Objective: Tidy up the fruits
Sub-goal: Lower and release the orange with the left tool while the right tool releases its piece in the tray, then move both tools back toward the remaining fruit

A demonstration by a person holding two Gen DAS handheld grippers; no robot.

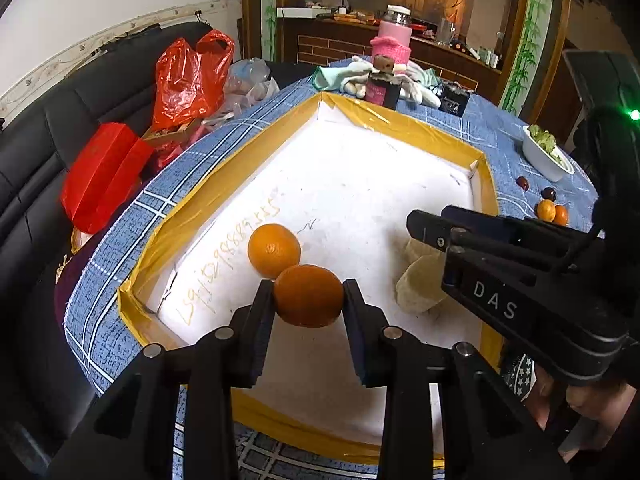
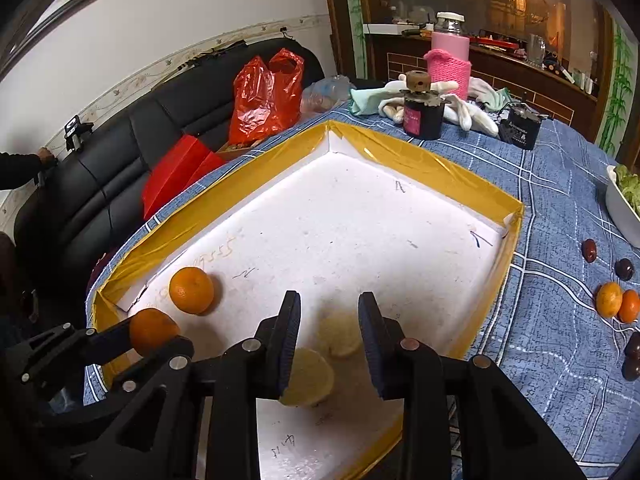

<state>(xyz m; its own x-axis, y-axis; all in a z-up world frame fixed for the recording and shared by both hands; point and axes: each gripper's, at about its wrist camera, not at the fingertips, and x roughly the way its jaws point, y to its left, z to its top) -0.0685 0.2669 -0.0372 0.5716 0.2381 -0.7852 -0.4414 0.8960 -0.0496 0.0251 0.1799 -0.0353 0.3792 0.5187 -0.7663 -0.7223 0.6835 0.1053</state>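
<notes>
A blue checked tabletop carries a shallow white tray with yellow-taped rims. Left gripper: fingers clamped on an orange, held just above the tray floor beside a second orange lying in the tray. Right gripper: fingers parted and grasping nothing, poised over two pale yellow fruits on the tray. More small fruits lie on the cloth outside the tray.

Red plastic bag, black sofa, pink bottle
</notes>
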